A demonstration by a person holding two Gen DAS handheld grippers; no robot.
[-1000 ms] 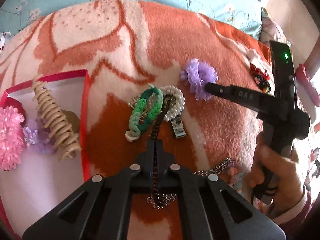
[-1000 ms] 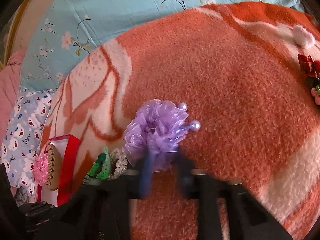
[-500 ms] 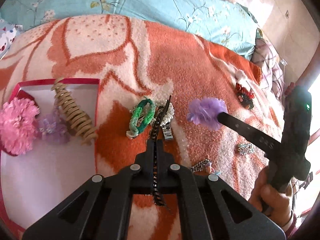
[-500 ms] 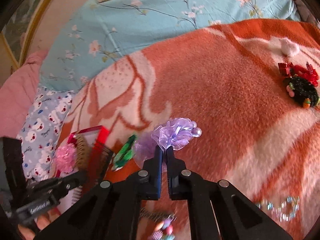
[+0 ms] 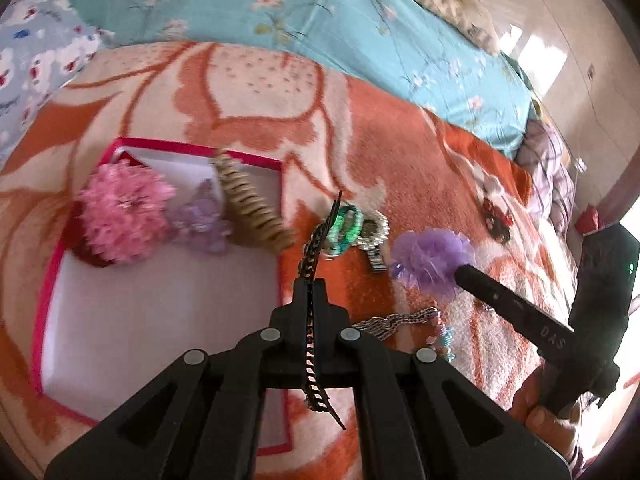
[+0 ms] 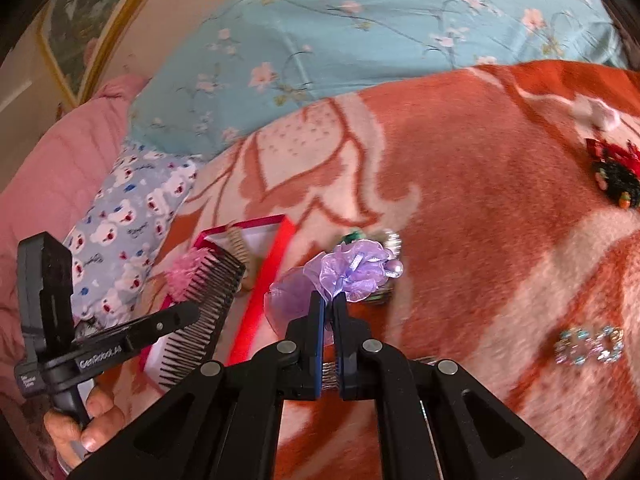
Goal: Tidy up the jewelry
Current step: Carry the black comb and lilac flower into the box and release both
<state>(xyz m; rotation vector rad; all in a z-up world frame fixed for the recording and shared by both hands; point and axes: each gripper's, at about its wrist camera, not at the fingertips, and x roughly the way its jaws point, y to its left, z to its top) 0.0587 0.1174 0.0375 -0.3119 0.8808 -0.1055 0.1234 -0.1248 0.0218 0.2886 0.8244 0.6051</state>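
Orange-and-cream fleece blanket (image 5: 420, 152) covers the bed and carries everything, with a blue floral sheet (image 6: 400, 32) behind it. On the blanket sits the red-rimmed box (image 5: 48, 280), white inside, holding a pink pompom scrunchie (image 5: 122, 212), a pale purple hair tie (image 5: 202, 220) and a beige claw clip (image 5: 252, 208) leaning over its far right rim. Just right of the box lies a heap of green and pearl bracelets (image 5: 352, 228).

The left gripper (image 5: 310, 292) is clamped on a black comb (image 5: 316, 320), edge-on in its own view; only the right wrist view shows its teeth (image 6: 204, 312) and the lettering "GenRobot.AI" on that gripper. The right gripper (image 6: 329, 304) pinches a purple organza scrunchie (image 6: 352, 272), held above the blanket right of the box; "DAS" reads on its finger in the left view.

A jewelled bracelet (image 6: 588, 346) shows only in the right view, well right of the box.
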